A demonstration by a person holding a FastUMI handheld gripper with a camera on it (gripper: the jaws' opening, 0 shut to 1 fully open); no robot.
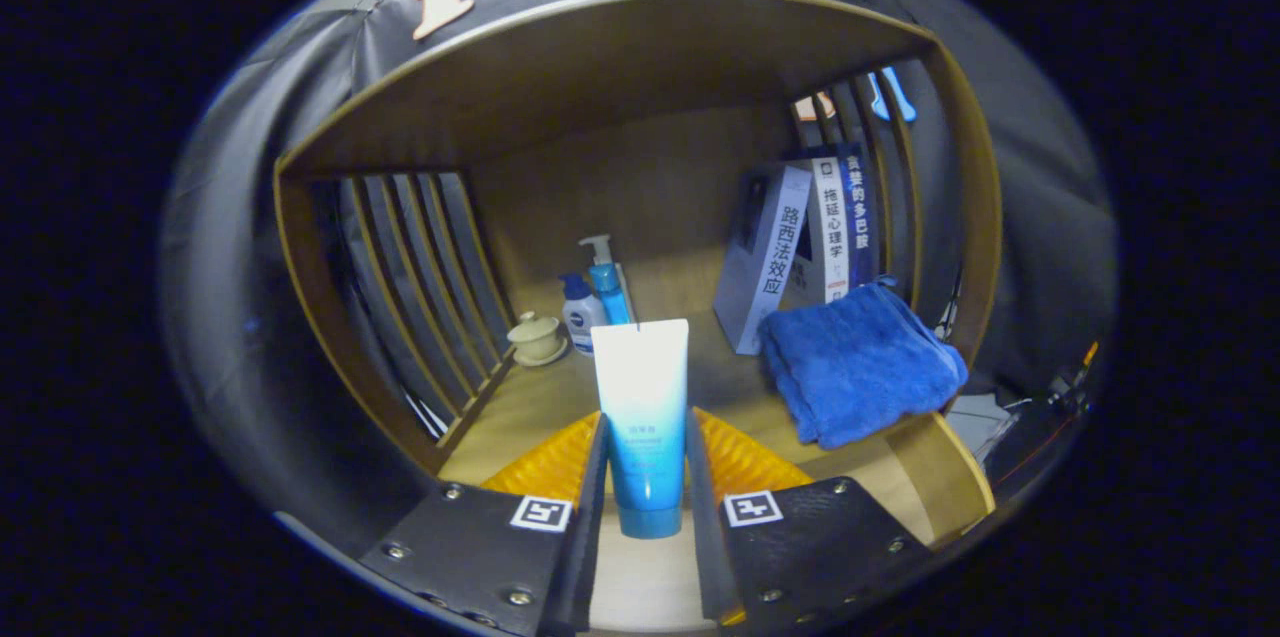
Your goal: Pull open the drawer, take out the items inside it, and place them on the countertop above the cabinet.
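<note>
The tongs pinch the white-to-blue soft plastic squeeze tube near its cap end, upright above the wooden surface, left of the folded blue towel; probably light, squashy and slippery, so grip low.

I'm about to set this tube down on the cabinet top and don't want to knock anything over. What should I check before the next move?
1. Grip: both fingers of the gripper press the tube from either side. Ok.
2. Tube attitude: upright, cap down. Ok.
3. Bare countertop just ahead of the fingers: visible. Ok.
4. Blue towel: lies beyond the right finger, apart from the tube. Ok.
5. Pump bottles and lidded cup: stand far back by the slats. Ok.
6. Whether the cap already touches the countertop: cannot tell.
</note>
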